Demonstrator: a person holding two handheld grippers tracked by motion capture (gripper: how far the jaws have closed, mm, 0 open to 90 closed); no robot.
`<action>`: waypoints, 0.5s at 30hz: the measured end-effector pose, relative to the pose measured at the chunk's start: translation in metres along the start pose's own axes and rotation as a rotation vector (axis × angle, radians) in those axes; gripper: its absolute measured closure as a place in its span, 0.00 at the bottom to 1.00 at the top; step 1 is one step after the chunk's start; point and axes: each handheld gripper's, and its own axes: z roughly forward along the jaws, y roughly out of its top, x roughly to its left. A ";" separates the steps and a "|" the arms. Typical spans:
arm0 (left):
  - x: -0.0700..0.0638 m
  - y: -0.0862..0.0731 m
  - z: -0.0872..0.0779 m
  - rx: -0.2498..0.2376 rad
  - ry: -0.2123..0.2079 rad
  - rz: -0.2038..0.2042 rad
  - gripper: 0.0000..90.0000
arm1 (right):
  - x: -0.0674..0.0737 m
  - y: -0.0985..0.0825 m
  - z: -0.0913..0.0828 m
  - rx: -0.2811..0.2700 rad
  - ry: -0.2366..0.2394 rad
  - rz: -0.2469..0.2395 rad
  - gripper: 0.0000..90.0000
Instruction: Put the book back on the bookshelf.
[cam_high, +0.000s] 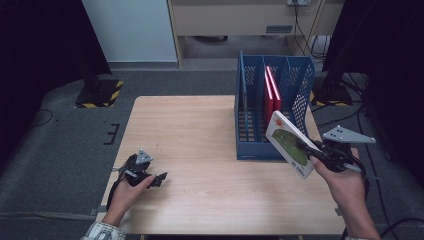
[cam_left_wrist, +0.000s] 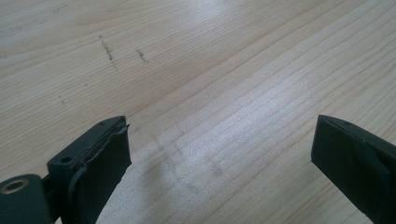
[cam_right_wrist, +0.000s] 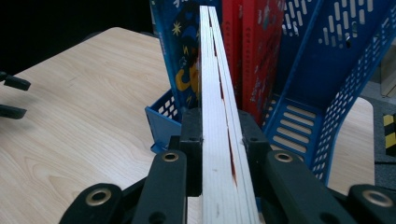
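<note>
My right gripper (cam_high: 311, 149) is shut on a thin picture book (cam_high: 289, 142) with a green and white cover, held tilted in the air just in front of the blue file rack (cam_high: 250, 149). In the right gripper view the book's white page edge (cam_right_wrist: 219, 135) runs up between the two black jaws, pointing at the rack (cam_right_wrist: 322, 116). Two red books (cam_high: 272, 92) stand upright in the rack's right compartment, and a blue book (cam_right_wrist: 180, 56) stands left of them. My left gripper (cam_high: 161, 179) rests low on the table's near-left part, jaws open over bare wood (cam_left_wrist: 219, 116).
The rack stands at the wooden table's (cam_high: 190, 135) far right. Its left compartments look free. Dark stands with yellow-black bases (cam_high: 102, 94) flank the table on the grey floor, and cables lie behind the rack.
</note>
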 end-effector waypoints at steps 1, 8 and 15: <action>0.000 0.000 0.000 -0.002 -0.001 -0.001 0.04 | -0.001 0.000 -0.001 0.000 -0.002 0.004 0.85; 0.000 0.000 0.000 0.002 0.001 -0.001 0.04 | -0.008 -0.002 -0.004 0.004 -0.027 0.018 0.85; 0.001 0.000 0.000 -0.003 0.002 -0.001 0.04 | -0.016 -0.004 -0.006 0.010 -0.057 0.042 0.85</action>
